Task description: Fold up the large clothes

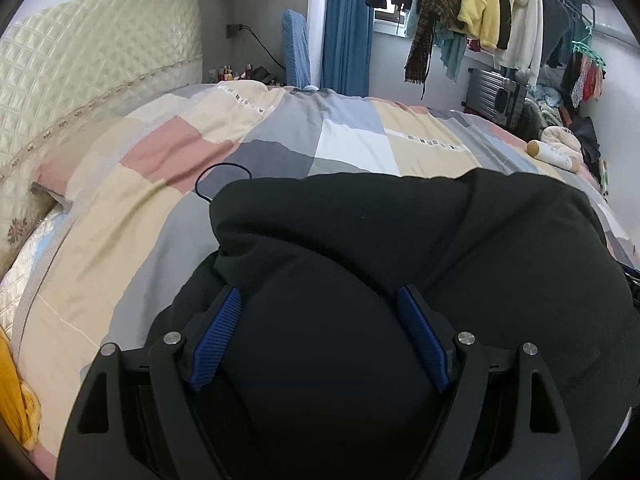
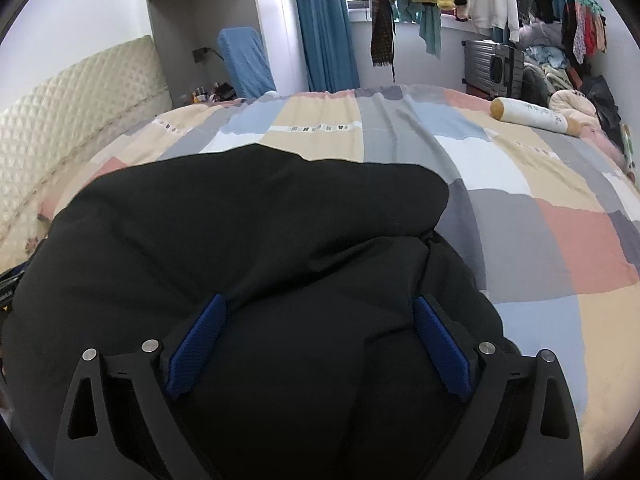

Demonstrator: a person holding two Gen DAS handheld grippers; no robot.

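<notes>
Left wrist view: the left gripper stands with its blue pads spread wide, a rounded bulge of the black garment filling the gap between them; whether the pads press the cloth cannot be told. Only this view shows a thin dark cord loop on the bedspread just beyond the garment's far-left corner, and a yellow cloth at the lower left edge.

Right wrist view: the right gripper is likewise wide open, with black fabric bunched between its pads; a firm hold cannot be confirmed. Only this view shows the garment's right edge and the bare patchwork bedspread beside it.

The garment is bulky, matte black, softly creased, lying folded over itself on the near part of the bed. Beyond it: a white roll-shaped pillow well apart near the far right edge, a quilted headboard, hanging clothes, a blue curtain, a grey suitcase.
</notes>
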